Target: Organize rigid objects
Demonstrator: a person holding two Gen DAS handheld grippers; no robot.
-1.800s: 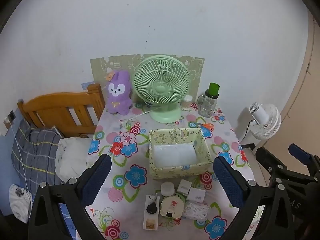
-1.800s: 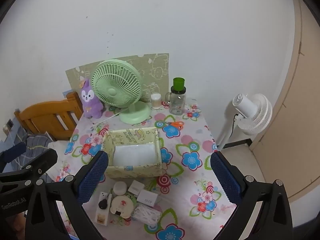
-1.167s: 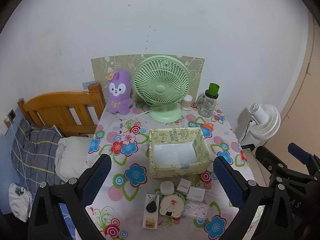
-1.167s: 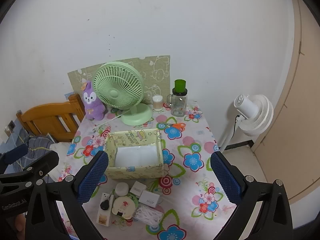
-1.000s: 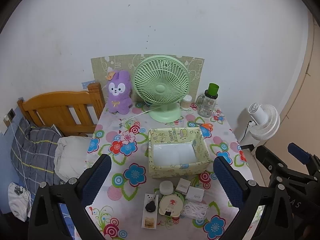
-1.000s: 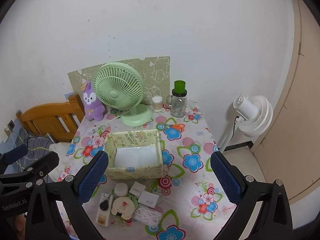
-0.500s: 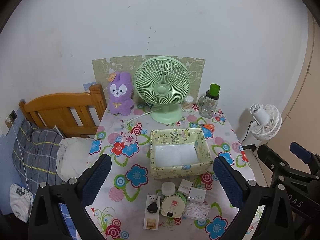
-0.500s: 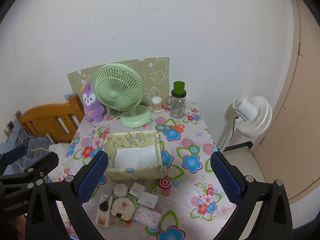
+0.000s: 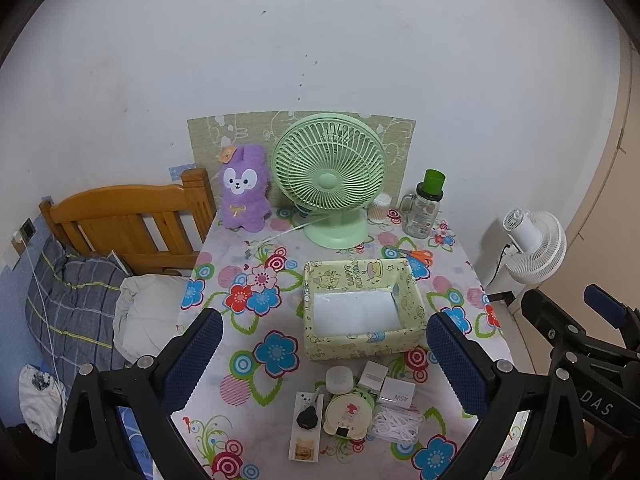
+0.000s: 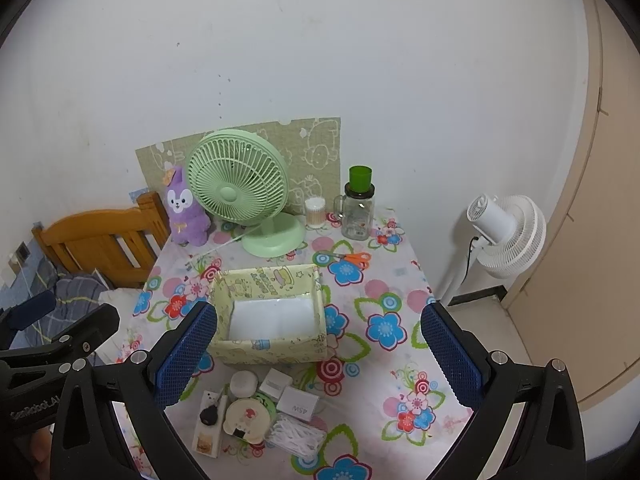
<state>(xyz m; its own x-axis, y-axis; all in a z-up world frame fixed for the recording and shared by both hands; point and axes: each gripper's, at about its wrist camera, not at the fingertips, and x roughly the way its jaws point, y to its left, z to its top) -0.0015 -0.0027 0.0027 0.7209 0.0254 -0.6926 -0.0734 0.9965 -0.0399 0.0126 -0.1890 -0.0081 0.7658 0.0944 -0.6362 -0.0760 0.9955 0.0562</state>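
Open-topped box (image 9: pixel 362 344) amid table clutter

A flower-print surface (image 9: pixel 224 396) against a white wall carries a green desk fan (image 9: pixel 330 178), purple plush rabbit (image 9: pixel 243 188), lidded jar (image 9: pixel 427 208), orange scissors (image 9: pixel 416 255) and a yellow open box (image 9: pixel 360 308), with small white chargers (image 9: pixel 396 391) and a round tin (image 9: pixel 347 418) clustered along the near edge.

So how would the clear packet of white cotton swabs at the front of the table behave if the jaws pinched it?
The packet of cotton swabs looks like thin clear film over loose sticks, so it would probably crumple and feel light. The glossy wrap may slip. Lying flat beside the round cartoon case, it seems unlikely to roll.
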